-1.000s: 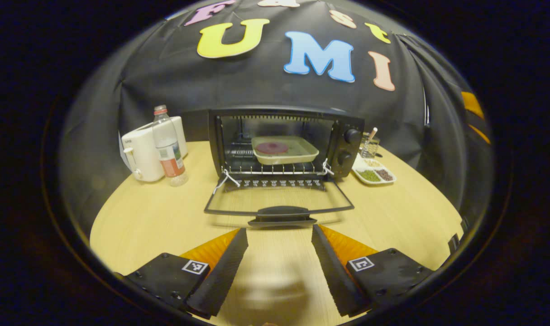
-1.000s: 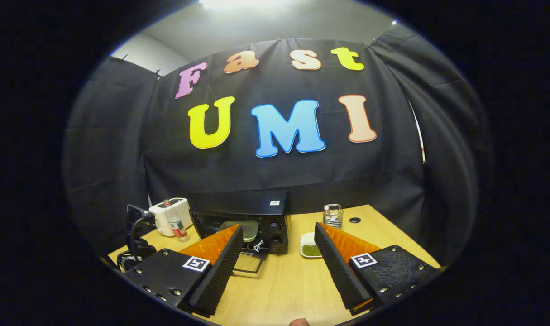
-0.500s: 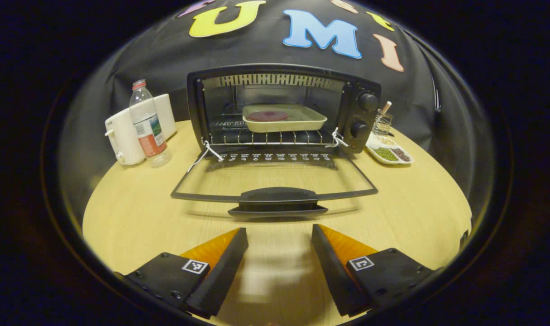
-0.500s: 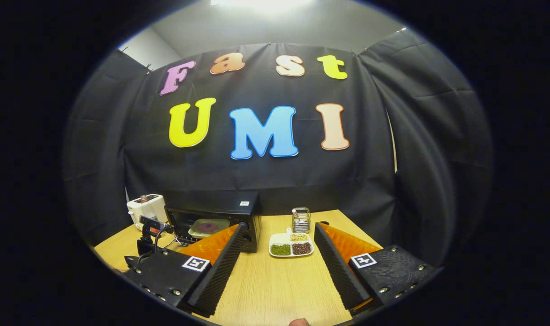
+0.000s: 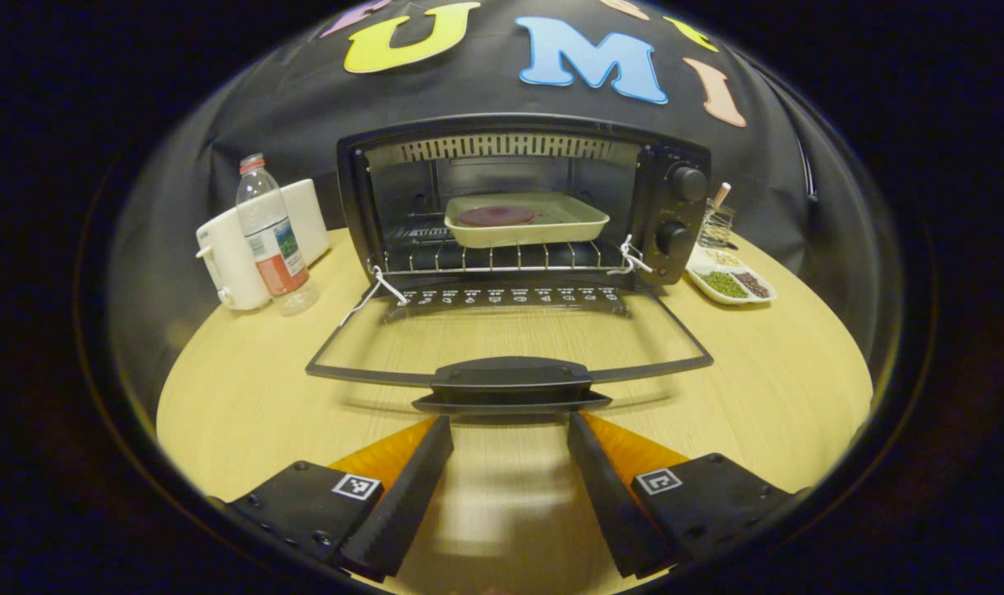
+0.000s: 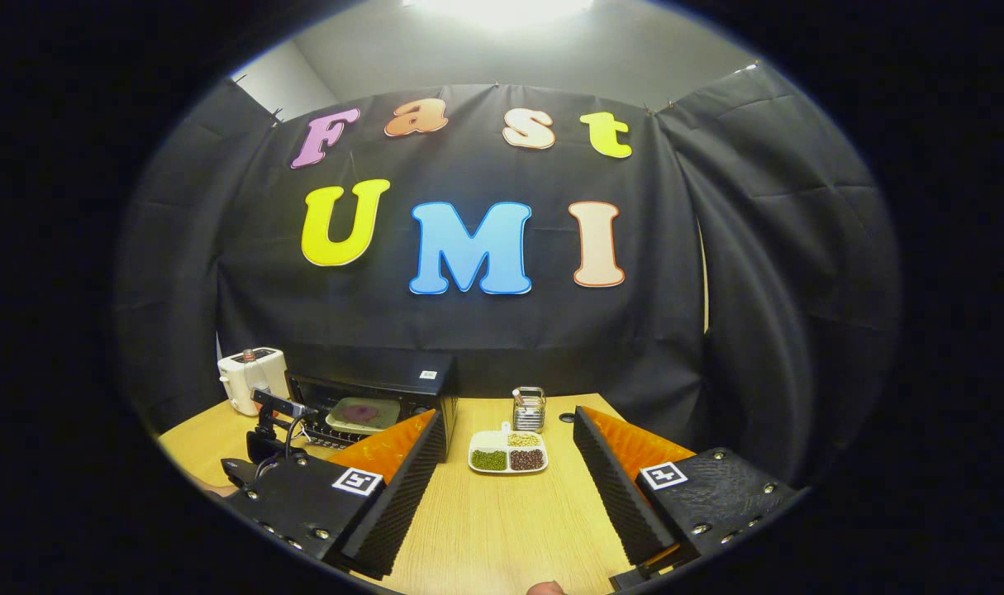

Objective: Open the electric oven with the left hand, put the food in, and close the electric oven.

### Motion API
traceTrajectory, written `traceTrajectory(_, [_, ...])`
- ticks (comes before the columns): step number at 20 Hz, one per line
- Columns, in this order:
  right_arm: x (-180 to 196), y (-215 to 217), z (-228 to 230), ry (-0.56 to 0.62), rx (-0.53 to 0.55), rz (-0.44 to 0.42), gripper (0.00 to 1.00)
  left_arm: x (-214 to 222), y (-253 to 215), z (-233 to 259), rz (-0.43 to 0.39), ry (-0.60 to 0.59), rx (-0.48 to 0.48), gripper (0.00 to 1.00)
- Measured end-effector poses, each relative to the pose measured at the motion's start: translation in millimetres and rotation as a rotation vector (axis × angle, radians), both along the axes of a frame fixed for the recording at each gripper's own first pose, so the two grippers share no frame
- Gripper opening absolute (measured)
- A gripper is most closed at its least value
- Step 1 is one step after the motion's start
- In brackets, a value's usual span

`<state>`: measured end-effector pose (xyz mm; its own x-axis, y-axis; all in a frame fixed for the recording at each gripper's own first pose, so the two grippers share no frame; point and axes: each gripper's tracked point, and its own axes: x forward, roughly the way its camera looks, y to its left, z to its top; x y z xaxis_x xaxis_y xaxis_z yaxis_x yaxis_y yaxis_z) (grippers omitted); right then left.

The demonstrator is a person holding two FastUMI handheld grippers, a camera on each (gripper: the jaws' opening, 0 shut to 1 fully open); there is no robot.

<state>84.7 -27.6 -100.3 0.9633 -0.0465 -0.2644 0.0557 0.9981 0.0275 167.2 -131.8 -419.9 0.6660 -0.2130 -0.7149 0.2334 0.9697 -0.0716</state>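
The black electric oven point(image 5: 675, 207) stands at the back of the table, its glass door point(image 5: 510, 335) folded down flat. Inside, a beige tray point(image 5: 563, 227) with a dark red round food item point(image 5: 496, 216) rests on the wire rack. My left gripper point(image 5: 510, 426) is open, its fingertips just short of the door handle point(image 5: 510, 382) and touching nothing. In the right gripper view the oven point(image 6: 423, 382) with the tray point(image 6: 361, 413) sits far left, with the other gripper point(image 6: 270, 421) in front of it. My right gripper point(image 6: 510, 421) is open and empty, well back over the table.
A white toaster point(image 5: 237, 260) and a plastic bottle point(image 5: 272, 240) stand left of the oven. Right of it are a divided white dish of beans point(image 5: 729, 285) and a small wire holder point(image 5: 715, 225). Bare wooden tabletop point(image 5: 245, 397) lies around the door.
My left gripper has moved forward and lower towards the door handle. The right gripper's view has swung right, so the oven slid to its left.
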Motion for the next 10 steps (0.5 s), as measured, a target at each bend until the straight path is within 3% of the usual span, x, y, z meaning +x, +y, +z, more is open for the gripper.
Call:
traceTrajectory(1, [0,1,0,-0.003,0.002,0.002,0.98,0,1,6,-0.001,-0.016,-0.002,0.96])
traceTrajectory(5, [4,10,-7,-0.007,0.013,0.026,0.98,9,0,38,-0.002,-0.079,-0.033,1.00])
traceTrajectory(6, [6,12,-7,-0.008,0.015,0.031,0.98,14,0,47,0.001,-0.094,-0.043,0.96])
traceTrajectory(10, [11,23,-8,-0.015,0.016,0.052,0.98,39,-1,83,0.007,-0.181,-0.070,0.96])
